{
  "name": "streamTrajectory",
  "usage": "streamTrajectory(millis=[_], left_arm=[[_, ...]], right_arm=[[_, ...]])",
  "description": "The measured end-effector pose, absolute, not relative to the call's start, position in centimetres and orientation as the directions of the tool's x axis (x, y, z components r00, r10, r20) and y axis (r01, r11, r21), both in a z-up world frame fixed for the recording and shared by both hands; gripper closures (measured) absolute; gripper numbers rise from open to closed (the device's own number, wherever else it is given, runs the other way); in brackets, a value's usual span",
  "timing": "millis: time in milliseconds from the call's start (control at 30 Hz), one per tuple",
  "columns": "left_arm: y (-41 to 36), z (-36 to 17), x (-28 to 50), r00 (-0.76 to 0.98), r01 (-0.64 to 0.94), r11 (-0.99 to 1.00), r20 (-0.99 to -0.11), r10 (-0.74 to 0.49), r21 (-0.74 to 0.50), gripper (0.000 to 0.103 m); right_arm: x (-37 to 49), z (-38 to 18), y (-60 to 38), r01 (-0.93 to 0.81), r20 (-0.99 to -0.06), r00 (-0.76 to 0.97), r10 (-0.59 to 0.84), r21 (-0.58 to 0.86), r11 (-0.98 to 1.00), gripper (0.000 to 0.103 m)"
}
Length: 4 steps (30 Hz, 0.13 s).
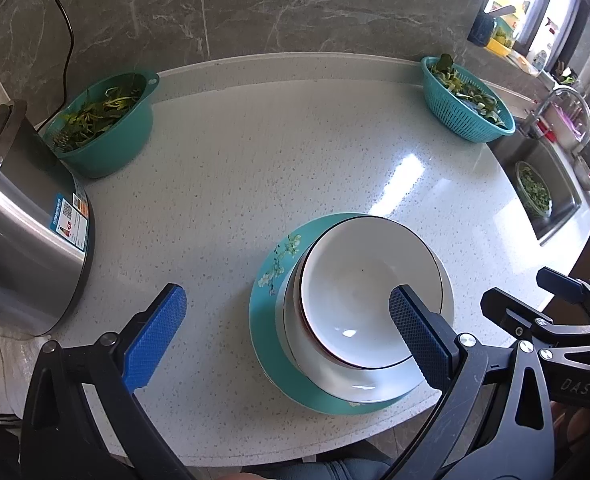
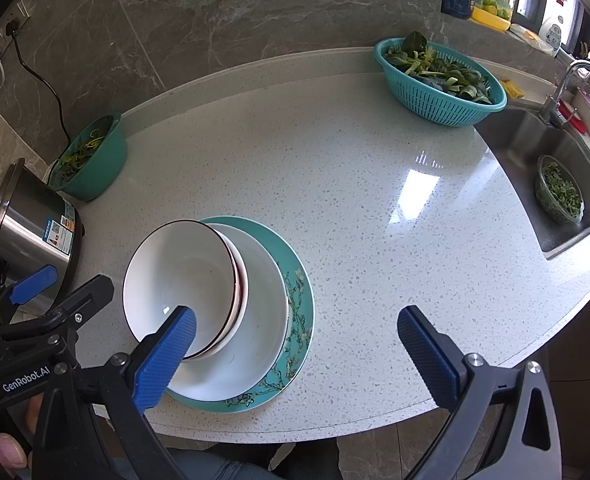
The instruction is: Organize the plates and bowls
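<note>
A stack of dishes sits near the front edge of the speckled white counter. At the bottom is a teal flowered plate, on it a wide white bowl, and nested on top are smaller dark-rimmed white bowls. My left gripper is open; its right finger hangs in front of the top bowl and its left finger over bare counter. My right gripper is open too, its left finger crossing the top bowl's near rim. Neither holds anything.
A steel cooker stands at the left. Behind it is a teal bowl of greens. A teal colander of leaves sits at the back right beside the sink, which holds a glass bowl of greens. A grey wall backs the counter.
</note>
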<state>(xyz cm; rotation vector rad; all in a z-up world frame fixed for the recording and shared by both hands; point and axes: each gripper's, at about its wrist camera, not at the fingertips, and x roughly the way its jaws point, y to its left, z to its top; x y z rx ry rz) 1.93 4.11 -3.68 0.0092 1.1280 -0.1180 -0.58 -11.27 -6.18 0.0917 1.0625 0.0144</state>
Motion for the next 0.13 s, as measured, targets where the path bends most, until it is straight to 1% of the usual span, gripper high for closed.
streamTrajectory(millis=[133], left_arm=[[4.12, -3.61, 2.05, 0.421, 0.099, 0.993, -0.902, -0.093, -0.056, 0.000]], right_arm=[[-0.58, -6.18, -11.28, 0.031, -0.872, 0.487, 0.056, 0.082, 0.996, 0.000]])
